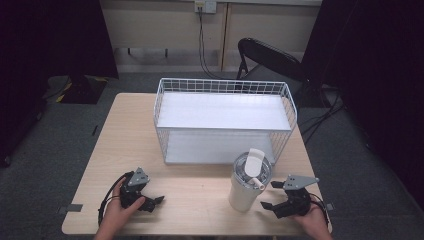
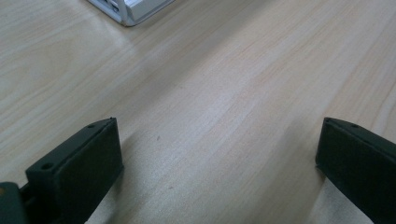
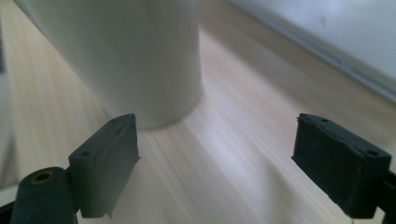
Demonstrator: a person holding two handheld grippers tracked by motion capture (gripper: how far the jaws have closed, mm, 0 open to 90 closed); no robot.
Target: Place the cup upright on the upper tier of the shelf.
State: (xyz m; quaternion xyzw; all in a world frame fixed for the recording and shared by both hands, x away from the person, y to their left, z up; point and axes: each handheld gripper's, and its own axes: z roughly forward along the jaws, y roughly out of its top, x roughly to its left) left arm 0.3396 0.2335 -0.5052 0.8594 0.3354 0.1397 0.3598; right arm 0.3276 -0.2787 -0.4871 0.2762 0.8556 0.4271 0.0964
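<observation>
A white tumbler with a clear lid stands upright on the wooden table, just in front of a white wire basket rack. My right gripper rests on the table right of the tumbler, open and holding nothing. In the right gripper view the tumbler's base stands close ahead, left of centre, beyond the open right gripper. My left gripper lies near the front left edge, open and holding nothing. Bare wood lies between the jaws of the left gripper, and a rack corner shows far off.
The rack has two white shelves and takes up the back middle of the table. The rack's lower edge runs behind the tumbler. A black folding chair stands beyond the table. Bare tabletop lies between the two grippers.
</observation>
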